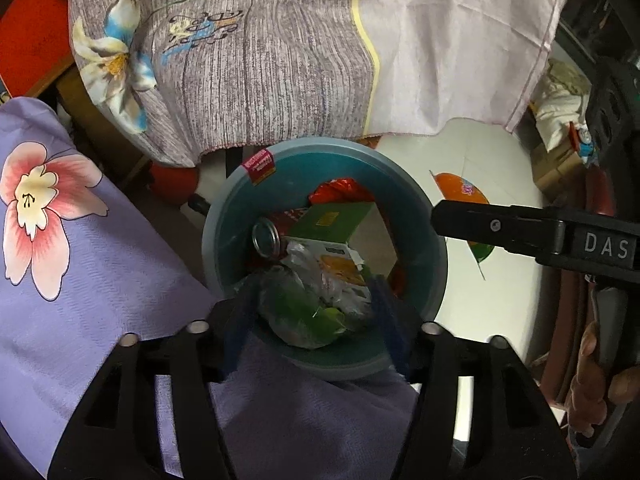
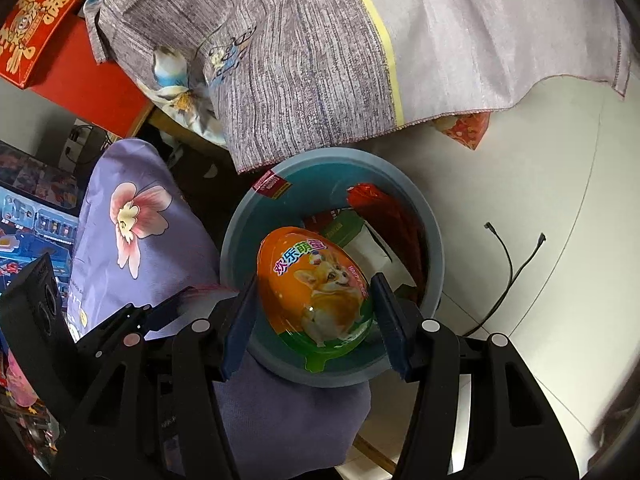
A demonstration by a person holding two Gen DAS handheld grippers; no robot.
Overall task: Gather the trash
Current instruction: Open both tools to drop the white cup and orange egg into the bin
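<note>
A round teal trash bin (image 1: pixel 224 240) stands on the floor and holds a metal can (image 1: pixel 266 238), a green carton (image 1: pixel 332 220), a red wrapper (image 1: pixel 340 190) and paper scraps. My left gripper (image 1: pixel 314 280) hovers over the bin, open. A crumpled clear bag with green inside (image 1: pixel 312 312) lies between its blurred fingers, on top of the trash. My right gripper (image 2: pixel 315 280) is shut on an orange egg-shaped package with a corgi picture (image 2: pixel 316 288), held above the bin (image 2: pixel 436 248). Its finger (image 1: pixel 500 228) also crosses the right of the left wrist view.
A purple floral cloth (image 1: pixel 80 240) lies against the bin's left and near sides. A grey striped cloth (image 1: pixel 260 60) hangs down just behind it. White floor (image 2: pixel 520 160) with a black cable (image 2: pixel 508 264) lies to the right. Red boxes (image 2: pixel 36 28) and toy packaging (image 2: pixel 36 216) crowd the left.
</note>
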